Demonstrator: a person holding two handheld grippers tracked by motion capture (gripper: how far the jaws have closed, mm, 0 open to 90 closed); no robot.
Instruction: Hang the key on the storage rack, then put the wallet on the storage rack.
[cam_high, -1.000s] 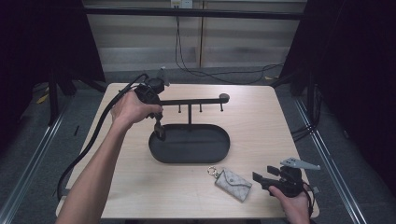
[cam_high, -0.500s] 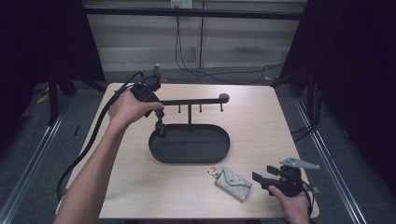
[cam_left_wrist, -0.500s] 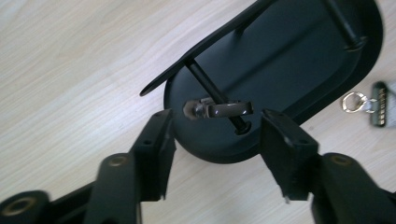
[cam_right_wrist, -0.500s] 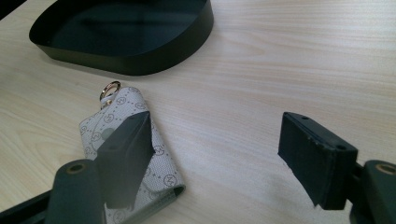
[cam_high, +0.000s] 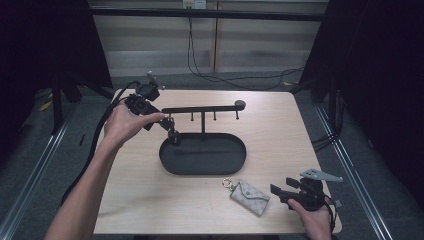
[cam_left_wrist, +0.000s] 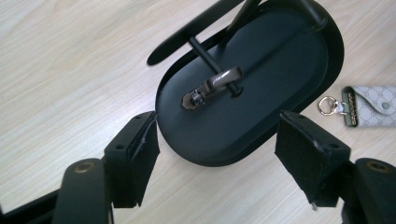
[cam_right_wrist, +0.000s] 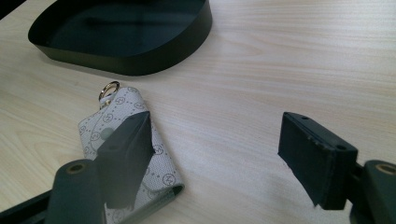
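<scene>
Left gripper (cam_high: 171, 131): jaws spread wide, gripping nothing, poised over 9 o'clock end of black oval tray (cam_high: 235, 162). Right gripper (cam_high: 280, 192): jaws wide apart, empty, low on bench (cam_high: 270, 125) at 5 o'clock. Key pouch (cam_high: 249, 197) lies flat just beside it, long axis 10–4 o'clock, ring toward tray.

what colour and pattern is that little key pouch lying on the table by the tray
The key pouch is light grey with a repeating dark monogram print and a metal ring; the right gripper view shows it best.

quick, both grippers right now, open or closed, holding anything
Left gripper: open, holding nothing, above the black oval tray.
Right gripper: open, holding nothing, beside the grey key pouch.
</scene>
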